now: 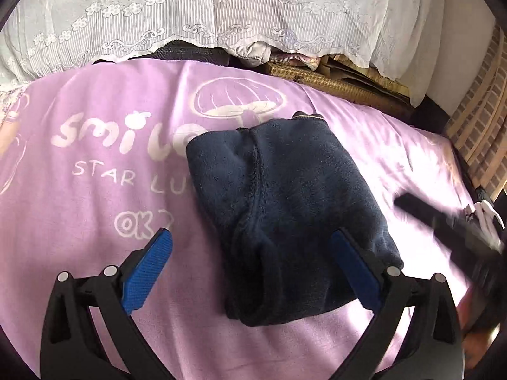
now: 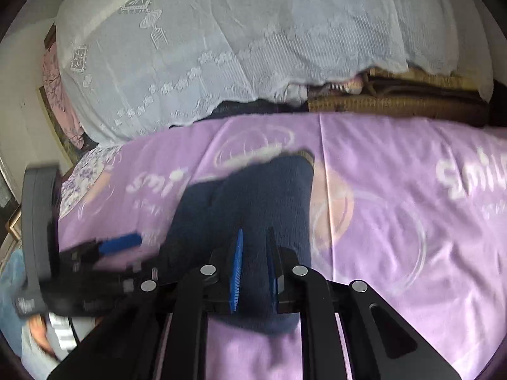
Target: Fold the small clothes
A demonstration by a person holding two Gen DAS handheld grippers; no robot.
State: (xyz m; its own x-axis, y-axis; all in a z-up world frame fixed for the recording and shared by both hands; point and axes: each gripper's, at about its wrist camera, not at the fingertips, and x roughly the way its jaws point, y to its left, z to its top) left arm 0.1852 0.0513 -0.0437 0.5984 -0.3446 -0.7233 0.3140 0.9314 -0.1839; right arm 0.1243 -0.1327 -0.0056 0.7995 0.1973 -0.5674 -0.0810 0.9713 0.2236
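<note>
A small navy fleece garment [image 1: 285, 209] lies folded into a thick bundle on a purple blanket [image 1: 95, 205]. My left gripper [image 1: 253, 240] is open, its blue pads on either side of the bundle's near end, above it. My right gripper [image 2: 255, 253] is nearly closed, its blue pads pinching the near edge of the navy garment [image 2: 253, 196]. The right gripper also shows blurred at the right edge of the left wrist view [image 1: 459, 237]. The left gripper appears blurred at the left of the right wrist view [image 2: 117, 247].
The purple blanket [image 2: 396, 221] has white "smile" lettering and a mushroom print. A white lace cloth [image 1: 221, 15] covers a pile at the back. Folded brown and gold textiles [image 2: 396, 101] lie behind the blanket. A brick-patterned wall [image 1: 475, 126] is at right.
</note>
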